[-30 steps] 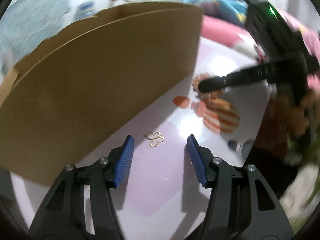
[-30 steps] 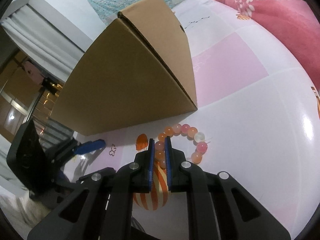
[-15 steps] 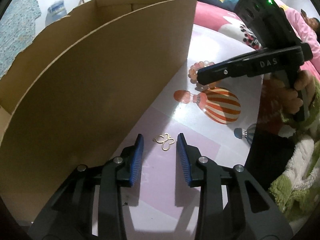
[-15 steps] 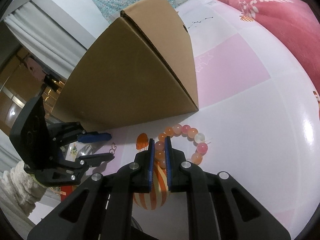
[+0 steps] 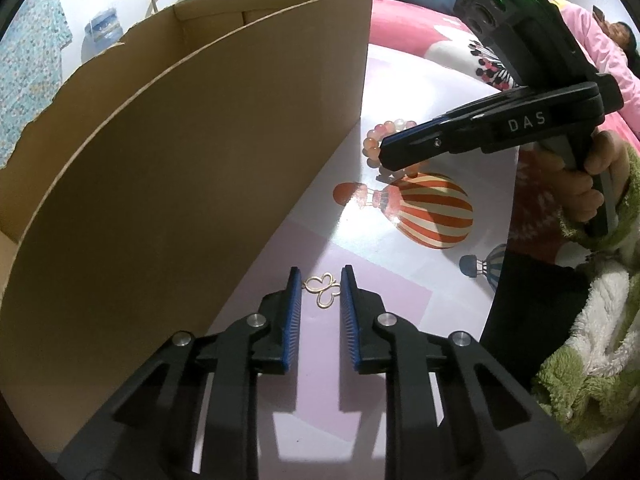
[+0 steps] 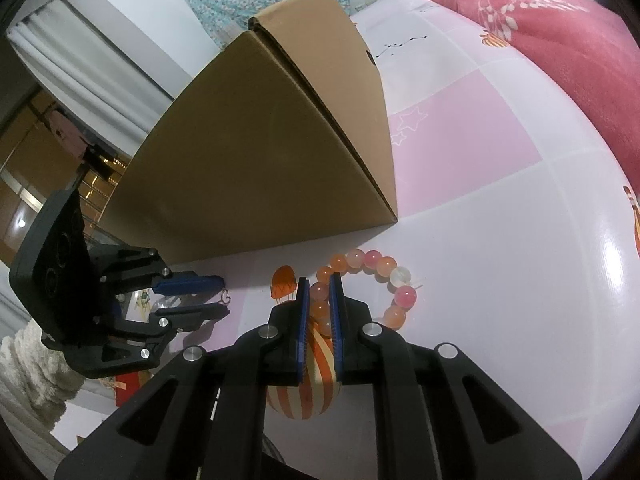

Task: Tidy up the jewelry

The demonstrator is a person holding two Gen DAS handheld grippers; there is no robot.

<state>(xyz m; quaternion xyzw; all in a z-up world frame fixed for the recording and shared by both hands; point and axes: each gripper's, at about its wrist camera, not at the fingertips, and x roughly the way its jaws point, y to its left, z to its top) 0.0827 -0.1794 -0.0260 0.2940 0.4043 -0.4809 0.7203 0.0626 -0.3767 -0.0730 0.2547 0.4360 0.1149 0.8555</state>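
Left gripper (image 5: 320, 280): seen low over the pink-and-white sheet; its blue pads (image 5: 293, 312) are held narrowly apart, not closed, with a small gap on either side of the charm

Butterfly charm (image 5: 323, 289): a thin gold wire outline lying flat on the lilac patch of the sheet, framed between the left pads at their tips — whether either pad touches it cannot be told; in the right wrist view only a small loop of it is seen at 9 o'clock, at the tips of the other tool

Right gripper (image 6: 319, 300): its pads are pressed together on the near side of the bead bracelet, with one or two orange beads pinched between them

Bead bracelet (image 6: 374, 262): a ring of orange, pink and pale translucent beads lying on the sheet, curving away from the pads toward 1 o'clock; in the left wrist view it is seen at 1 o'clock, partly hidden by the right tool's finger

Cardboard box (image 5: 180, 168): a large brown carton, open at the top, standing on the sheet — it fills the view from 9 to 12 o'clock in the left wrist view, just beside the charm

Hot-air balloon print (image 5: 428, 216): orange and cream stripes printed on the sheet, near the bracelet

Pink quilt (image 6: 540, 20): bunched at 1 o'clock in the right wrist view, well apart from the jewellery
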